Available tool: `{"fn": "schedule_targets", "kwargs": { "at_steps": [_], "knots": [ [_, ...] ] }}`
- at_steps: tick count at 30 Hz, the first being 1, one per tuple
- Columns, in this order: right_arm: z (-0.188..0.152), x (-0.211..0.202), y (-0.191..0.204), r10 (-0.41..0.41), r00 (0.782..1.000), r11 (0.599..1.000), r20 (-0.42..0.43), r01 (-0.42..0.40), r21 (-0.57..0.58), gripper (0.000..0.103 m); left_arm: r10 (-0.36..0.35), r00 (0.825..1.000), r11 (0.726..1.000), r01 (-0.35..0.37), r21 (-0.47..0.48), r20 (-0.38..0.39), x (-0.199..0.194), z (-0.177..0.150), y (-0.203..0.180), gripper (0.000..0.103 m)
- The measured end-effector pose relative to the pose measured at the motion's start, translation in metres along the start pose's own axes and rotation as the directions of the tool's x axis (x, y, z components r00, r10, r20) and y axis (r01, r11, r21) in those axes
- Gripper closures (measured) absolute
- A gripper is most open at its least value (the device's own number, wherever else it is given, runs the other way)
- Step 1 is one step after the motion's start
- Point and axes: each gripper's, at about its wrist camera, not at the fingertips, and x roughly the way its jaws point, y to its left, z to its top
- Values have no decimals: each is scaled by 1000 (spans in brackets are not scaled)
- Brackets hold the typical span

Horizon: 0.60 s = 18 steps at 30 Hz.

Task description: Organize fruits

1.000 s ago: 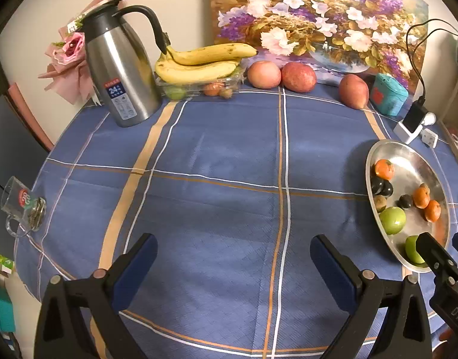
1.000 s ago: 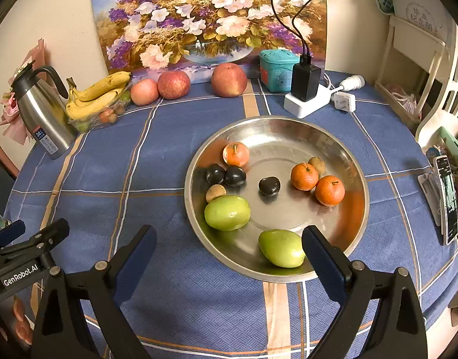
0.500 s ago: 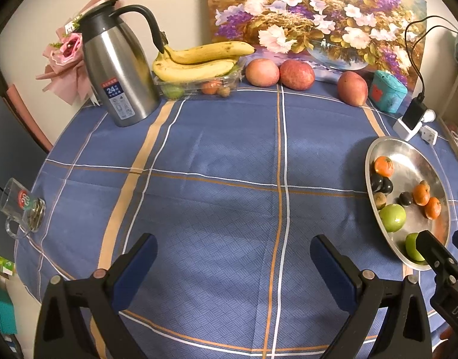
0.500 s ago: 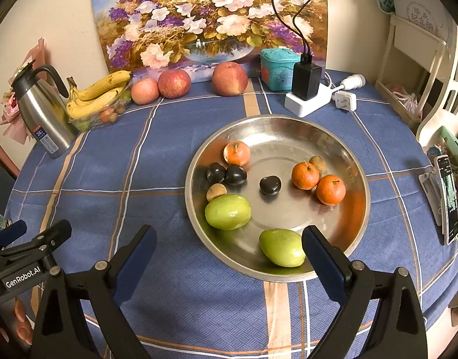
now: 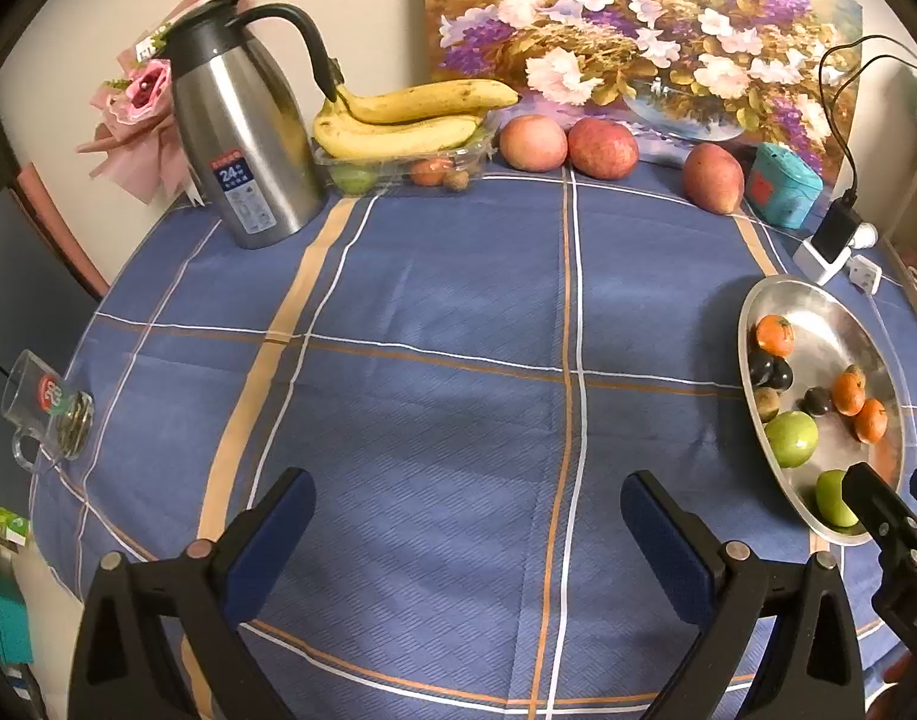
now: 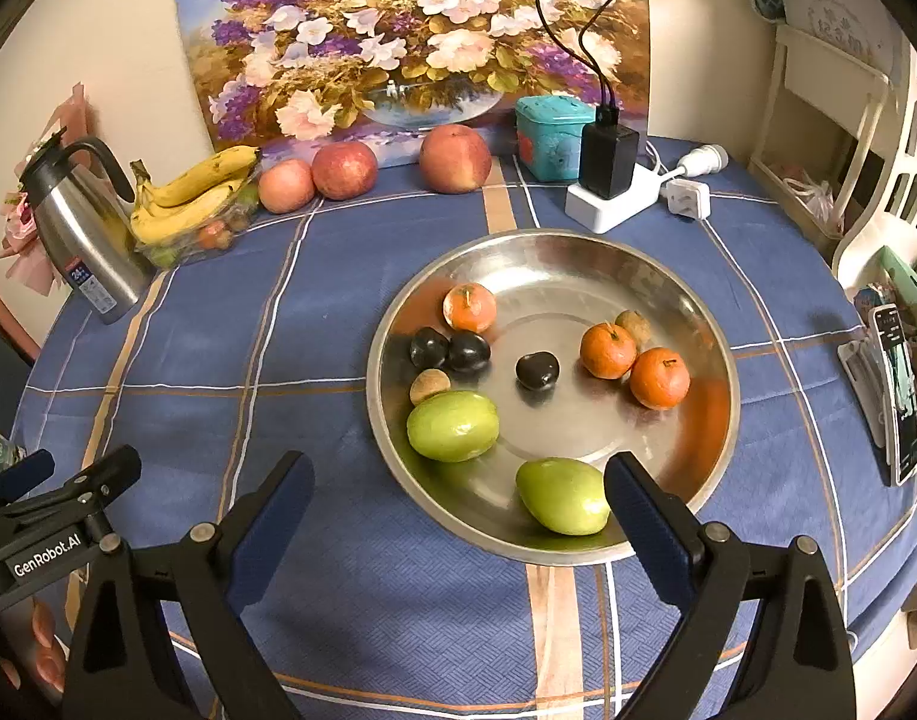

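Small fruit fills tray (image 6: 668, 276); apples (image 6: 344, 170) beyond it remain. My hand-held grippers (image 5: 467, 516) (image 6: 458, 495) gape, empty.

Steel plate (image 6: 686, 300) on the table's right side carries three oranges (image 6: 608, 350), three dark plums (image 6: 537, 370) and two green fruits (image 6: 452, 425). Along the far edge: bananas (image 5: 410, 117) atop a clear tray, then three red apples (image 5: 602, 148).

Ahead of the right jaws, the steel dish (image 6: 707, 324) held three tangerines (image 6: 469, 307), three dark plums (image 6: 537, 370), two green fruits (image 6: 452, 425) and two small brown ones (image 6: 429, 384). Beyond stood three apples (image 6: 344, 170).
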Motion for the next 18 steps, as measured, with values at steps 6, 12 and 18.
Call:
{"fn": "schedule_targets", "kwargs": {
  "at_steps": [6,12,18],
  "knots": [
    [-1,5,-7,-25,999,999,-25,26,36,6,9,1000,1000,-9,-10,-9,1,0,1,0],
    [-2,7,-17,-36,999,997,-42,38,72,6,17,1000,1000,-17,-15,-20,3,0,2,0],
    [-3,7,-19,-38,998,996,-43,41,83,6,26,999,999,-27,-20,-36,6,0,4,0]
  ]
}}
